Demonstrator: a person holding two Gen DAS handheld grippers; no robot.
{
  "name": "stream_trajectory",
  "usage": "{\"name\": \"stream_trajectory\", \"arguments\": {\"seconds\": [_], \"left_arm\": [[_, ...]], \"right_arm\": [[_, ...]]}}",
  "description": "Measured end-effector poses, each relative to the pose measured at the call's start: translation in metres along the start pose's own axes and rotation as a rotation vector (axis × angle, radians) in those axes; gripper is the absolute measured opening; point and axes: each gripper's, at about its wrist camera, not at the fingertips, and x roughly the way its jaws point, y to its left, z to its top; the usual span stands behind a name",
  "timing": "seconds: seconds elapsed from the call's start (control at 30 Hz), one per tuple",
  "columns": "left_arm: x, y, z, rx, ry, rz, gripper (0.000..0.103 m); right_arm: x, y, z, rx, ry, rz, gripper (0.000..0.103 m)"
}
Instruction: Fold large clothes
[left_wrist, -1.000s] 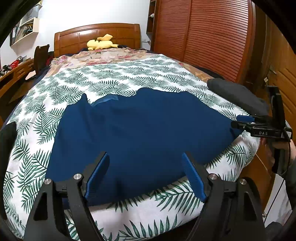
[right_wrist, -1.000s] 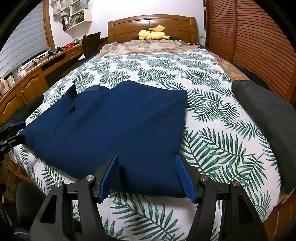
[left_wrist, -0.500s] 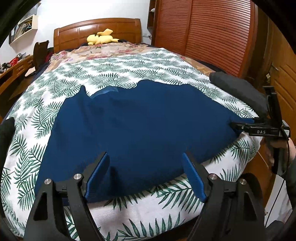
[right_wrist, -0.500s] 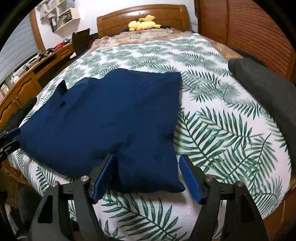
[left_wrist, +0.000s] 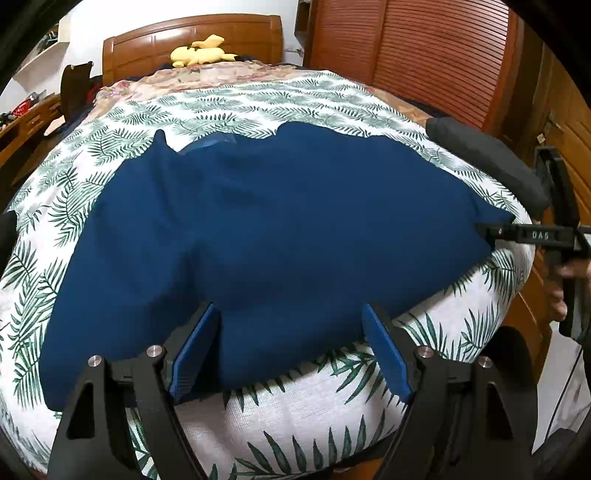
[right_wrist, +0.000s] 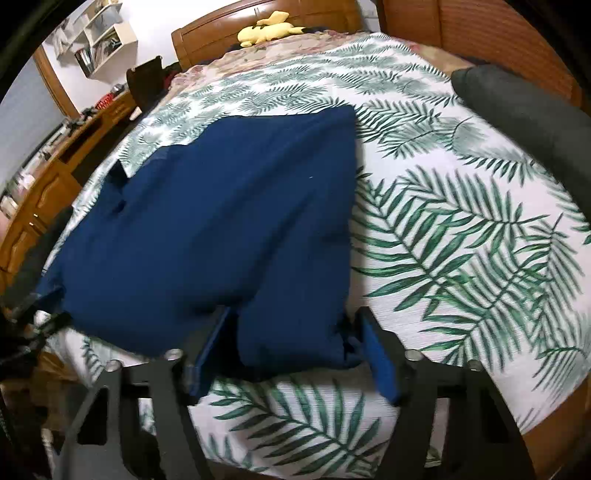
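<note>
A dark blue garment (left_wrist: 280, 229) lies spread flat on the bed, its collar toward the headboard. My left gripper (left_wrist: 290, 314) hangs open low over the garment's near hem, with cloth between its blue pads (left_wrist: 192, 354) but not pinched. My right gripper (right_wrist: 293, 321) is at the garment's near right corner (right_wrist: 295, 332). Its jaws are closing with the bunched cloth between them, and a small gap still shows beside the right pad (right_wrist: 380, 365). In the left wrist view the right gripper (left_wrist: 517, 234) shows at the garment's right tip, with a hand behind it.
The bed wears a white sheet with green palm leaves (right_wrist: 461, 240). A dark grey folded cloth (right_wrist: 524, 110) lies along its right side. A yellow plush toy (left_wrist: 201, 53) sits by the wooden headboard. A wooden wardrobe (left_wrist: 424, 55) stands right, a desk (right_wrist: 55, 177) left.
Both grippers have come down and closer to the garment's near edge. The right gripper has rolled, widened, then narrowed around the corner, which now bunches between its pads.
</note>
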Motion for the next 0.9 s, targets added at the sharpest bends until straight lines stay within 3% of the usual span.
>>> {"name": "stream_trajectory", "arguments": {"seconds": [0.07, 0.3, 0.47, 0.67, 0.9], "left_arm": [[0.001, 0.000, -0.001, 0.001, 0.003, -0.004, 0.081], [0.002, 0.000, -0.001, -0.012, 0.004, -0.010, 0.081], [0.002, 0.003, -0.002, -0.010, 0.004, -0.021, 0.081], [-0.003, 0.008, 0.000, -0.031, 0.005, -0.034, 0.081], [-0.032, 0.026, 0.000, -0.078, -0.038, -0.026, 0.081]], "right_arm": [[0.001, 0.000, 0.000, 0.001, 0.000, 0.011, 0.058], [0.001, -0.013, 0.002, 0.041, -0.011, 0.120, 0.025], [0.001, -0.005, -0.004, 0.009, -0.048, 0.075, 0.023], [-0.005, 0.000, -0.004, 0.025, -0.075, 0.099, 0.017], [-0.036, 0.027, 0.023, -0.050, -0.173, 0.117, 0.014]]}}
